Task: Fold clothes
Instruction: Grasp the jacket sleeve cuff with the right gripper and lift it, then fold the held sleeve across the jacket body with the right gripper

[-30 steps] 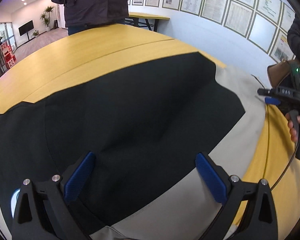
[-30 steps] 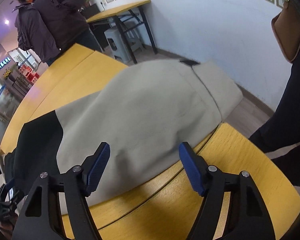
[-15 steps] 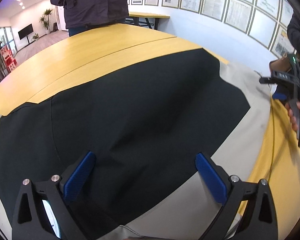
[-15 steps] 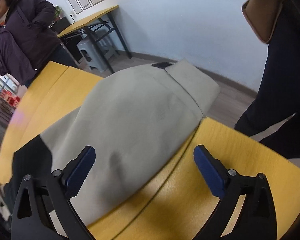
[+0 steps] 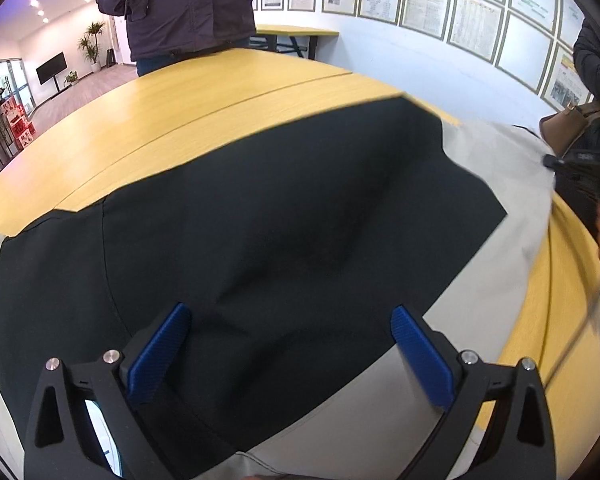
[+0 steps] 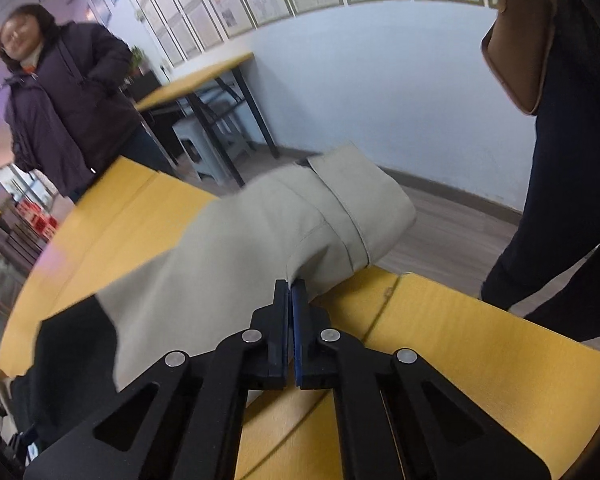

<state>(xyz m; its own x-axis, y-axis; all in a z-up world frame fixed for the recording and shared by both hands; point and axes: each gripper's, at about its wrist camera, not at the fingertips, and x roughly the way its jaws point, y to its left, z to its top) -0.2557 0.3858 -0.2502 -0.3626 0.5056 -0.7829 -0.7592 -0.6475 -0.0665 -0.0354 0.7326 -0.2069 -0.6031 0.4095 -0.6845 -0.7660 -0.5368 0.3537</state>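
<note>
A black and beige jacket lies spread on the yellow table. My left gripper is open just above its black part, holding nothing. In the right wrist view the beige sleeve reaches to the table's edge, its cuff hanging past it. My right gripper is shut on the sleeve's near edge by the cuff and lifts it slightly. The right gripper also shows in the left wrist view at the far right.
A person in a dark puffer jacket stands at the table's far side. Another person in dark clothes with a tan bag stands close by the table's corner. A second table and stool stand by the wall.
My right gripper has gone from wide open to shut on the sleeve near the cuff, and the sleeve has bunched up. My left gripper has stayed open over the black part.
</note>
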